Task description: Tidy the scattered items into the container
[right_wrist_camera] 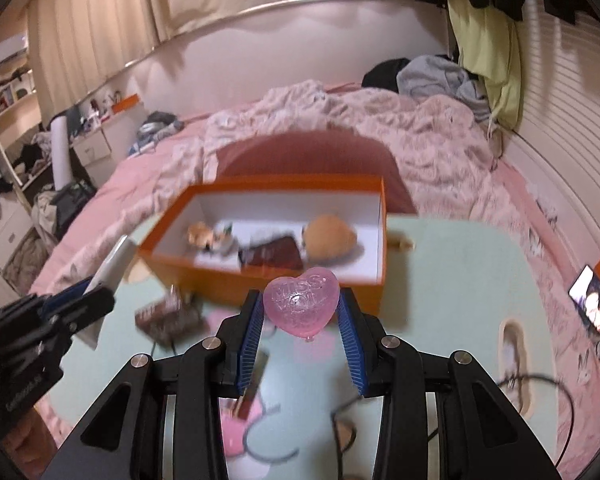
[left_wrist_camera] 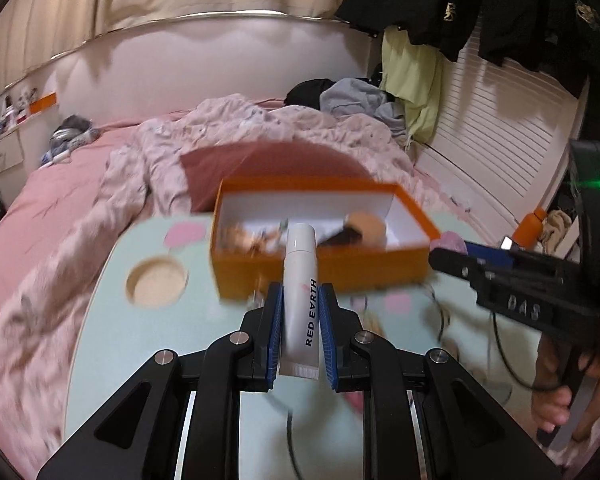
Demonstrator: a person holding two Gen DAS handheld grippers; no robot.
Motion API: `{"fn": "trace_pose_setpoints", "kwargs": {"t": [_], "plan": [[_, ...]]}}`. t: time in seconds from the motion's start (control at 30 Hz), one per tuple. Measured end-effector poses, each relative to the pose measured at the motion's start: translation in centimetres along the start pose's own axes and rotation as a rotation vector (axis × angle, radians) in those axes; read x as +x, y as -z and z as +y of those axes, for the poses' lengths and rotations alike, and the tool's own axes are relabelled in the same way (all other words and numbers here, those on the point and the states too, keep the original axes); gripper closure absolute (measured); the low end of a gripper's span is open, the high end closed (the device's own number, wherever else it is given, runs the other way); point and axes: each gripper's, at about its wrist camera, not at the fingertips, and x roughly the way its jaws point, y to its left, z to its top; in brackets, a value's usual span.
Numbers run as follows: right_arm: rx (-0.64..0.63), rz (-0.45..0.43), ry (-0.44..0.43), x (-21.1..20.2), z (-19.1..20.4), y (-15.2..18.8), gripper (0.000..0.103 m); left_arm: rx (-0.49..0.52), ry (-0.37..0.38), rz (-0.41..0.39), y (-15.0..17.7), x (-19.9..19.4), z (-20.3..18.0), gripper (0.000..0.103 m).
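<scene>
The left gripper (left_wrist_camera: 299,312) clamps a white tube (left_wrist_camera: 299,300), its cap nosing over the near wall of the orange box (left_wrist_camera: 320,272) at the desk's (left_wrist_camera: 100,320) far edge. The right gripper (right_wrist_camera: 300,320) pinches a pink heart (right_wrist_camera: 300,305) just short of the box. The heart looks slick and may slip out early; the two claws could collide.
</scene>
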Motion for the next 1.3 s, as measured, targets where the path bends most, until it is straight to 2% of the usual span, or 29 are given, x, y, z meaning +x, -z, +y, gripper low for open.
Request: {"fn": "trace_pose_setpoints", "kwargs": {"t": [0.17,0.27,0.37,0.5,0.53,0.6,0.9,1.03,1.1,1.17,1.2,1.23,1.3], "plan": [[0.057,0.002,-0.02,1.8,-0.9,-4.3,0.067,-0.005,0.025,0.034,-5.3,3.9,-0.2,0.084],[0.055,0.011,0.003,3.4,-0.7,-6.1,0.067,-0.021,0.062,0.081,-6.9,6.3,-0.4,0.084],[0.064,0.044,0.003,6.1,-0.4,-7.3,0.066,-0.075,0.129,0.167,-7.3,9.8,-0.1,0.084],[0.15,0.128,-0.031,9.1,-1.6,-7.5,0.065,-0.182,0.142,0.235,-6.5,12.9,1.4,0.082],[0.165,0.125,-0.047,9.1,-1.8,-7.5,0.065,-0.201,0.139,0.237,-6.4,13.1,1.8,0.078],[0.17,0.093,-0.05,8.2,-2.0,-7.5,0.065,-0.232,0.136,0.224,-6.0,12.7,2.8,0.073],[0.082,0.031,-0.017,5.5,-0.3,-7.2,0.065,-0.245,0.143,0.162,-6.4,9.8,4.0,0.072],[0.048,0.09,0.029,4.2,0.7,-5.4,0.065,-0.243,0.147,0.141,-5.8,7.0,4.0,0.072],[0.054,0.114,0.017,3.0,0.9,-3.4,0.062,-0.22,0.15,0.124,-4.9,4.7,3.6,0.072],[0.051,0.137,0.014,2.0,1.0,-0.8,0.057,-0.193,0.128,0.126,-3.7,3.1,3.1,0.055],[0.047,0.149,0.02,1.6,1.1,0.8,0.057,-0.174,0.115,0.123,-2.6,2.1,2.9,0.038],[0.045,0.158,0.024,1.3,1.0,1.9,0.057,-0.162,0.104,0.114,-1.7,1.4,2.8,0.032],[0.02,0.188,0.043,1.1,1.2,4.7,0.057,-0.144,0.076,0.102,0.8,0.0,2.5,0.032]]}}
